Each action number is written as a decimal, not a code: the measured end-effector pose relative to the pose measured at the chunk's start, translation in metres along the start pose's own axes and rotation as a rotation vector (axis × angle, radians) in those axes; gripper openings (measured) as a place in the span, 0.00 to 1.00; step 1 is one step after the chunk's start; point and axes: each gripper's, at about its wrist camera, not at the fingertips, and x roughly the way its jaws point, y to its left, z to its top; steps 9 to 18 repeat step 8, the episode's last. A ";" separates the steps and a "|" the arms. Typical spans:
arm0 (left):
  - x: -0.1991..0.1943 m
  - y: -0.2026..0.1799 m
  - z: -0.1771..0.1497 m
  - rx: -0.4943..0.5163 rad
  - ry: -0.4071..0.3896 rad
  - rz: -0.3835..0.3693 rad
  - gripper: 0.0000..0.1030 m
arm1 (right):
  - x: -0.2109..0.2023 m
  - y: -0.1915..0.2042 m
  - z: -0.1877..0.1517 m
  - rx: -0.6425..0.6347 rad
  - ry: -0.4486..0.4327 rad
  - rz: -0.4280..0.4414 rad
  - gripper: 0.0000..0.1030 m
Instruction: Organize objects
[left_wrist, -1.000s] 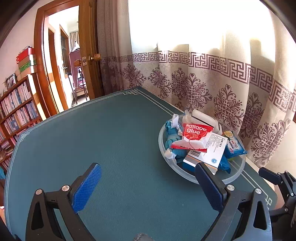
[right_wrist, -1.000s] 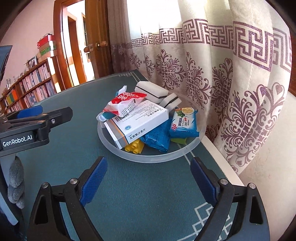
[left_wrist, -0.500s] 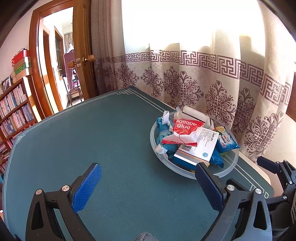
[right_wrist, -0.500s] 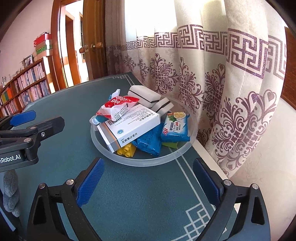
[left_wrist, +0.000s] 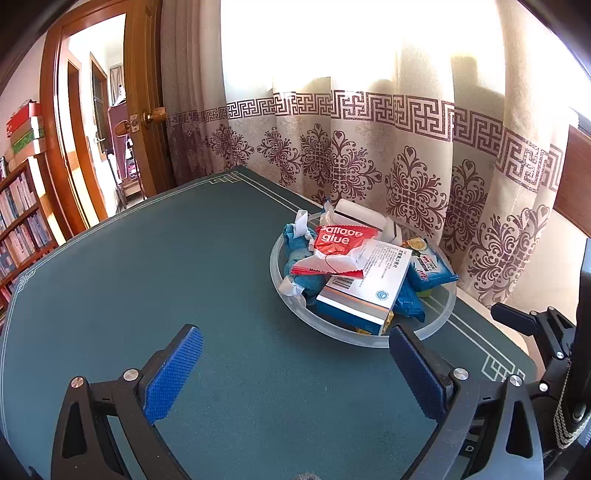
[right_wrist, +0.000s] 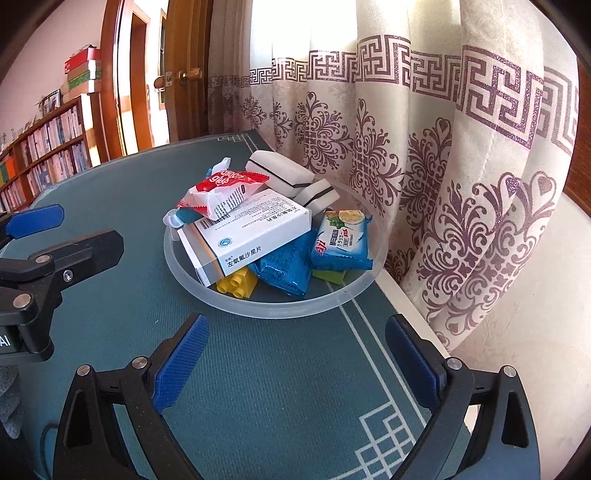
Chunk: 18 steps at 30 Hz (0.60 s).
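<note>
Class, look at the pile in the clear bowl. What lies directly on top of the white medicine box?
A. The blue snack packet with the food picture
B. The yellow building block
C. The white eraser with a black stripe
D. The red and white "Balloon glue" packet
D: the red and white glue packet rests on the upper face of the white medicine box, while the yellow block peeks out from beneath it in the bowl.

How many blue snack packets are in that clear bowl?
2. A plain blue packet lies under the white box; a printed blue packet lies at the bowl's curtain side. More may be hidden underneath.
</note>
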 end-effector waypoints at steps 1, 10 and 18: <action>0.000 0.000 0.000 0.000 -0.002 0.001 1.00 | 0.000 0.000 -0.001 0.001 0.001 0.001 0.94; 0.001 -0.002 -0.001 0.011 0.007 0.007 1.00 | -0.001 0.003 -0.002 -0.004 -0.001 0.016 0.94; 0.001 -0.002 -0.001 0.011 0.007 0.007 1.00 | -0.001 0.003 -0.002 -0.004 -0.001 0.016 0.94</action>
